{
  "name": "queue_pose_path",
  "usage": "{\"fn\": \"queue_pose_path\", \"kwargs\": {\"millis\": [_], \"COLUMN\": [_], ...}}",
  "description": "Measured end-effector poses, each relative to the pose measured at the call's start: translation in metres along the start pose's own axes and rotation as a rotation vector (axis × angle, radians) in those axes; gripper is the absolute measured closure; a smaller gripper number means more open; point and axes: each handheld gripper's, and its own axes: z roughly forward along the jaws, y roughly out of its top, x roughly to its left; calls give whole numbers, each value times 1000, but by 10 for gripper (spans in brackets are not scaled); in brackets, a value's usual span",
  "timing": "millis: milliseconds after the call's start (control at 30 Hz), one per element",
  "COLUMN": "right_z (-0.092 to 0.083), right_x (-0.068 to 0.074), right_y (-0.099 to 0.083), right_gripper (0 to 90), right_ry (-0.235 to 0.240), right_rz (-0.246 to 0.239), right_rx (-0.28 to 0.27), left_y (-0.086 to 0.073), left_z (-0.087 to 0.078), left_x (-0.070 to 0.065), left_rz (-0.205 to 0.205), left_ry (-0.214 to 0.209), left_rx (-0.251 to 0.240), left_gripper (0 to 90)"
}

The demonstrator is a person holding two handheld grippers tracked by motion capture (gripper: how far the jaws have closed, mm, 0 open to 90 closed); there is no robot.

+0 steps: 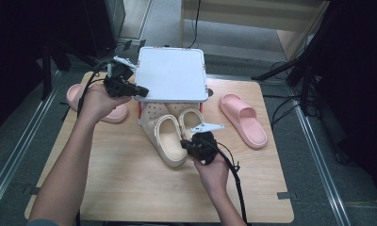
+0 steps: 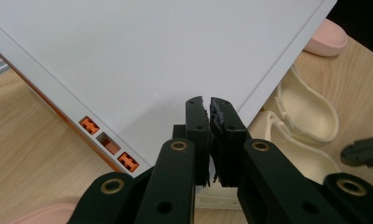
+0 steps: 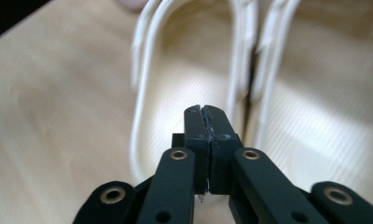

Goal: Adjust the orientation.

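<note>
Near edge: 2 hands, 1 gripper each. Right gripper (image 1: 184,143), black hard plastic w/ trailing cable, sits just over the heel end of the cream clogs; jaws pressed fully together, nothing between them. 2 cream clogs (image 1: 170,136) side by side mid-table, touching — smooth moulded foam, rounded, finely ribbed footbeds, vent holes on the toe caps; toes tucked under the white lid (image 1: 171,73). Left gripper (image 1: 142,90) at the lid's front-left corner, jaws nipped shut on that edge. 1 lid: flat, square, matt white, rounded corners, orange clips along the side. 2 pink slides, soft and chunky: one (image 1: 243,119) right of the clogs, one (image 1: 112,113) left, partly behind the left hand. Table (image 1: 130,179): pale wood grain.
</note>
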Motion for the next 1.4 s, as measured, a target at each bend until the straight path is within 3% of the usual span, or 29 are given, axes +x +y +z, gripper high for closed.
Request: {"fn": "queue_pose_path", "kwargs": {"millis": [267, 367, 433, 600, 733, 867, 1167, 1400], "right_z": [9, 9, 9, 12, 22, 29, 40, 45], "right_x": [17, 15, 16, 16, 12, 15, 30, 38], "right_y": [-34, -38, -38, -50, -58, -54, -43, -34], "right_gripper": [900, 900, 900, 900, 900, 900, 900, 900], "right_ry": [48, 67, 79, 61, 45, 42, 59, 73], "right_rz": [-69, -60, -71, -114, -98, -77, -100, -77], "right_rx": [89, 80, 106, 135, 135, 104, 106, 67], "left_y": [0, 1, 0, 0, 0, 0, 0, 1], "left_z": [0, 0, 0, 0, 0, 1, 2, 2], "left_x": [-2, -2, -1, -1, -1, -2, -2, -3], "left_rz": [-1, -2, -3, -5, -11, -14, -19, -12], "left_ry": [9, 9, 10, 5, 6, 8, 3, -1], "left_rx": [1, 2, 1, -5, -5, -2, -2, 0], "left_gripper": [864, 865, 865, 867, 870, 876, 888, 891]}}
